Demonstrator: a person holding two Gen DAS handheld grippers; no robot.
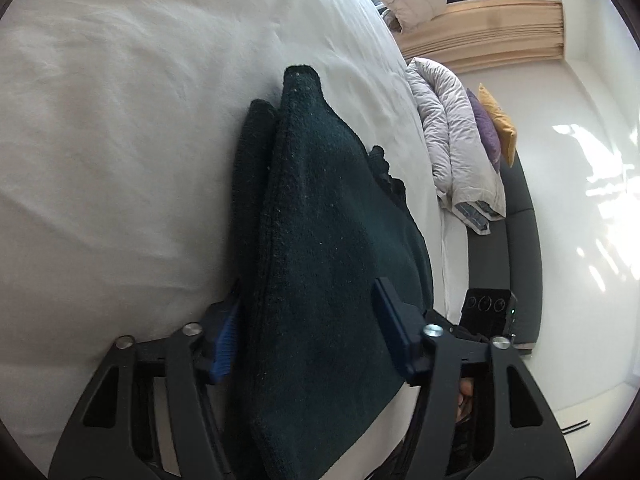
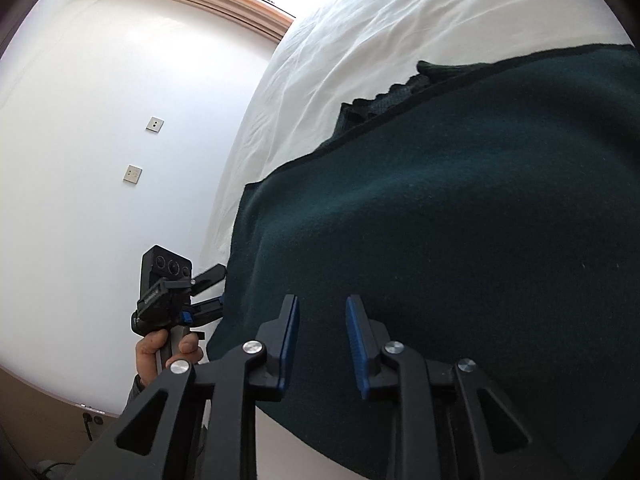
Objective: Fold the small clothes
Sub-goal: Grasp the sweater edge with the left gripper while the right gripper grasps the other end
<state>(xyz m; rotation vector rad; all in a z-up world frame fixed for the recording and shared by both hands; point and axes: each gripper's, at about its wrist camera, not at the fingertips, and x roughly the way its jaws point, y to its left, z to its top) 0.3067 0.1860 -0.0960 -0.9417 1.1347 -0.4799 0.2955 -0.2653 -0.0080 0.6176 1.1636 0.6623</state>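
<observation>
Left gripper [image 1: 312,336]: black linkage with blue pads, at 6 o'clock in its own view. The garment fills the gap between its fingers, one pad lies against the folded edge, and the other stands over the cloth. Whether the pads actually press cannot be told.
Right gripper [image 2: 324,340]: at 6 o'clock in its own view, jaws partly apart over the cloth. Both blue pad faces show and nothing is pinched between them.
Garment [image 1: 320,240]: dark green knit, fuzzy and flecked with pale lint (almost black in the shade). It is folded into several layers whose stacked edges run from 6 towards 12 o'clock and taper to a blunt corner. A darker scalloped piece peeks out at 2 o'clock.
Garment, right view [image 2: 440,220]: a broad flat panel with a darker bound edge that slants up towards 1 o'clock.
Garment's place: on the bed [image 1: 120,140], near the edge.
Bed: white sheet, softly creased.
Hand [image 2: 168,354]: grips the left gripper's handle at 8 o'clock, with that gripper's fingers at the cloth's edge.
Beyond the bed: a pale quilted jacket [image 1: 456,136] at 2 o'clock, with purple and yellow cushions just beside it.
Wall [image 2: 100,120]: white, with two switch plates at 10 o'clock.
</observation>
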